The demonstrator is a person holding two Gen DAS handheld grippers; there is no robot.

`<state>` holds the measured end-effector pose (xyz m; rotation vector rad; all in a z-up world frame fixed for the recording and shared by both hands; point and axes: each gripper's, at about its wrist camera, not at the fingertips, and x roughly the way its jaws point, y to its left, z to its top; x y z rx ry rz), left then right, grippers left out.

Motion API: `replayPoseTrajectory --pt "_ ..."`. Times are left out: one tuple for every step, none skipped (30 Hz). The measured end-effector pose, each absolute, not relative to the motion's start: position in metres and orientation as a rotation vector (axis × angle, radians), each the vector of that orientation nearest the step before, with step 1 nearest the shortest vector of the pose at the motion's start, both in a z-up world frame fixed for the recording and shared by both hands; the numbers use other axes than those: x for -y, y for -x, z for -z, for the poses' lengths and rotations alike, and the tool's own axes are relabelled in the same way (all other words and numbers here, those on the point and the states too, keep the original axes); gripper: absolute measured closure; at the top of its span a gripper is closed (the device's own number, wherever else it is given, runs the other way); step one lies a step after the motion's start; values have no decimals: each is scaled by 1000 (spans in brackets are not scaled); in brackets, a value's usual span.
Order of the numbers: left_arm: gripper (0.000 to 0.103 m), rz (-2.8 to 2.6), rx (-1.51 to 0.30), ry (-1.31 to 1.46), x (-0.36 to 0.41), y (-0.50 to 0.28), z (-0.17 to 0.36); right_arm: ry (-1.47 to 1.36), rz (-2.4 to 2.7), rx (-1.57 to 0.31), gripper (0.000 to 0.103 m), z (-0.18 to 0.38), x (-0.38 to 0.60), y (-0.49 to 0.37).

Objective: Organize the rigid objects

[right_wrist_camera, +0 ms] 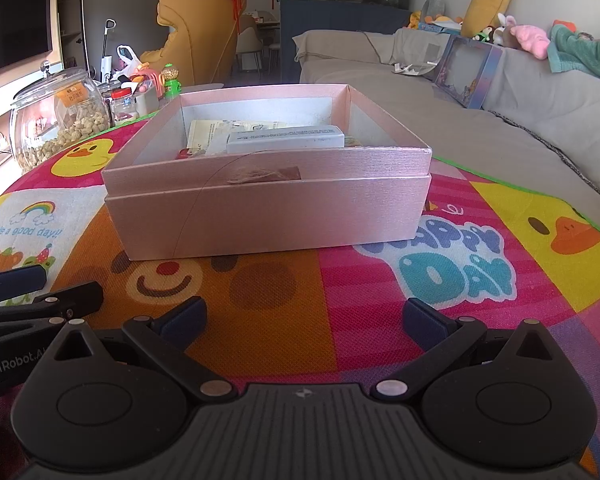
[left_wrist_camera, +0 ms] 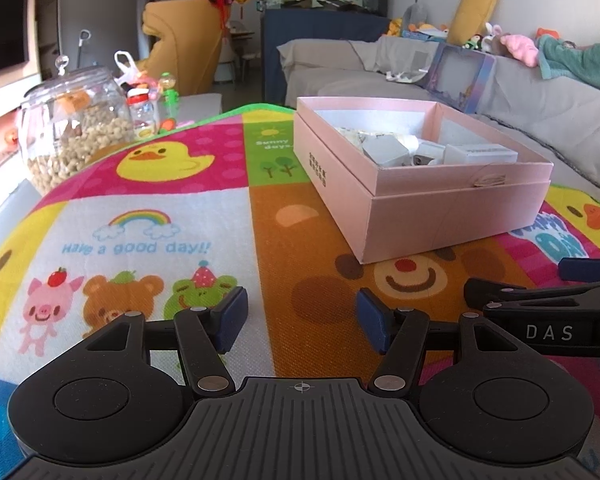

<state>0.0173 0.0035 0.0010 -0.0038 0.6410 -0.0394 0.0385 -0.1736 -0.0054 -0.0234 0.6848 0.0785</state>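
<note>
A pink cardboard box (left_wrist_camera: pixel 452 204) (right_wrist_camera: pixel 268 216) stands open-topped on a colourful cartoon mat (left_wrist_camera: pixel 152 216) (right_wrist_camera: pixel 440 280). Inside lie several small white boxes (left_wrist_camera: pixel 480 154), a long white carton (right_wrist_camera: pixel 286 139) and some papers (right_wrist_camera: pixel 208 130). My left gripper (left_wrist_camera: pixel 302 322) is open and empty, low over the mat, short of the box and to its left. My right gripper (right_wrist_camera: pixel 304 322) is open and empty too, facing the box's front wall. Each gripper shows at the edge of the other's view, the right gripper (left_wrist_camera: pixel 548 300) and the left gripper (right_wrist_camera: pixel 32 292).
A glass jar of peanuts (left_wrist_camera: pixel 74 128) (right_wrist_camera: pixel 58 120) stands at the mat's far left, with small bottles and toys (left_wrist_camera: pixel 148 104) beside it. A grey sofa (right_wrist_camera: pixel 480 120) runs along the right, holding a picture box (right_wrist_camera: pixel 466 70) and plush toys. A yellow chair (right_wrist_camera: pixel 200 36) stands behind.
</note>
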Motion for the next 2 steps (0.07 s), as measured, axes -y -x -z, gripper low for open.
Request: replayPoseTrajectory --pt "38 41 -640 10 -5 -17 -1 24 -78 -685 0 6 174 -38" --pt "38 41 -640 12 -5 -17 -1 24 -78 -685 0 6 174 -38"
